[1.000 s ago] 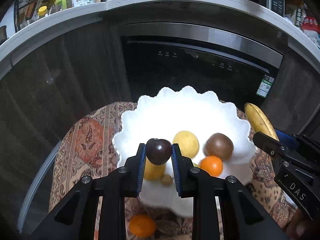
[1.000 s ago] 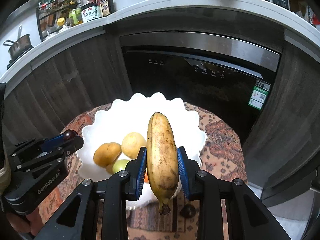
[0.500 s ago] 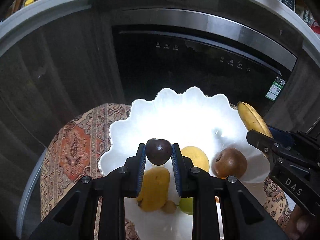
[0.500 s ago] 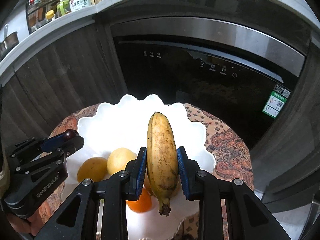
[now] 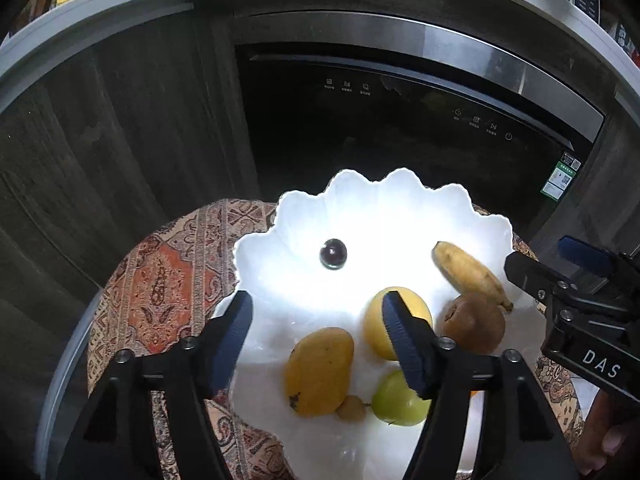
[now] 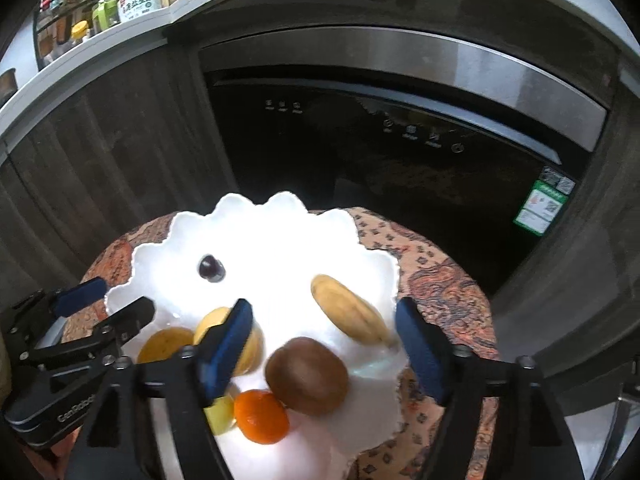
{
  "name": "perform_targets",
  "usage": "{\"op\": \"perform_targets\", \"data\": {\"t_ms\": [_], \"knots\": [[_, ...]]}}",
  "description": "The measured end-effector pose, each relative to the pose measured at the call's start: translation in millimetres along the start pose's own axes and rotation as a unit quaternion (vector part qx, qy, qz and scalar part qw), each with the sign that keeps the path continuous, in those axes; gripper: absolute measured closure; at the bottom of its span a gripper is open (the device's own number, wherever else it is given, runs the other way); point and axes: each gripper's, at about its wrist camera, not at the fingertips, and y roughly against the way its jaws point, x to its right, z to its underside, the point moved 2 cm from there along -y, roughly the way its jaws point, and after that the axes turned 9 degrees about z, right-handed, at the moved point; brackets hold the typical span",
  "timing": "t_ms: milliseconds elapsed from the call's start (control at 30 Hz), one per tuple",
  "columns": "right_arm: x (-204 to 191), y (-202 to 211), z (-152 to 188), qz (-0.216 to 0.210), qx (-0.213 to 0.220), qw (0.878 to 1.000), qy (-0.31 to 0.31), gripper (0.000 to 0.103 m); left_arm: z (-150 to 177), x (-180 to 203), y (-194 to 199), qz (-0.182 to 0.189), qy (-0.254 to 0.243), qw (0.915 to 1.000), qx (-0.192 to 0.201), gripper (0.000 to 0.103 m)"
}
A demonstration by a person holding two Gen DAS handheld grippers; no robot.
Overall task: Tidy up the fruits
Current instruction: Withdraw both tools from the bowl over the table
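Both grippers, left (image 5: 316,340) and right (image 6: 324,344), are hanging wide and empty over the white plate (image 5: 400,188). The plum (image 5: 333,254), possibly rolling, is lying at its 11 o'clock, the banana (image 5: 470,274) at 2, risking sliding against the kiwi (image 5: 474,324). A second ago each fruit was clamped.

A white scalloped bowl (image 6: 372,264) holds a banana (image 6: 348,314), kiwi (image 6: 307,376), orange (image 6: 262,416) and dark plum (image 6: 211,268). The right claw (image 6: 324,344) hangs above them, spread wide and empty.
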Motion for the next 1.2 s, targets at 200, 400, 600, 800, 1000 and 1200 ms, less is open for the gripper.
{"op": "perform_targets", "data": {"t_ms": [200,400,600,800,1000,1200], "knots": [[4,21,2,0.010,0.007,1.000,-0.001,0.022,1,4,24,-0.010,-0.004,0.9998,0.017,0.016],[10,52,4,0.014,0.024,1.000,-0.009,0.022,3,12,55,-0.011,-0.011,0.9994,0.030,0.014],[16,82,6,0.020,0.044,0.999,-0.013,0.022,5,22,89,-0.018,-0.020,0.9982,0.054,0.012],[27,109,14,0.029,0.060,0.998,-0.021,0.022,12,36,110,-0.020,-0.029,0.9973,0.064,0.010],[41,120,33,0.039,0.061,0.997,-0.032,0.022,25,54,121,-0.019,-0.041,0.9966,0.069,0.008],[54,119,56,0.047,0.050,0.997,-0.041,0.022,45,66,126,-0.036,-0.045,0.9956,0.074,0.008]]}}
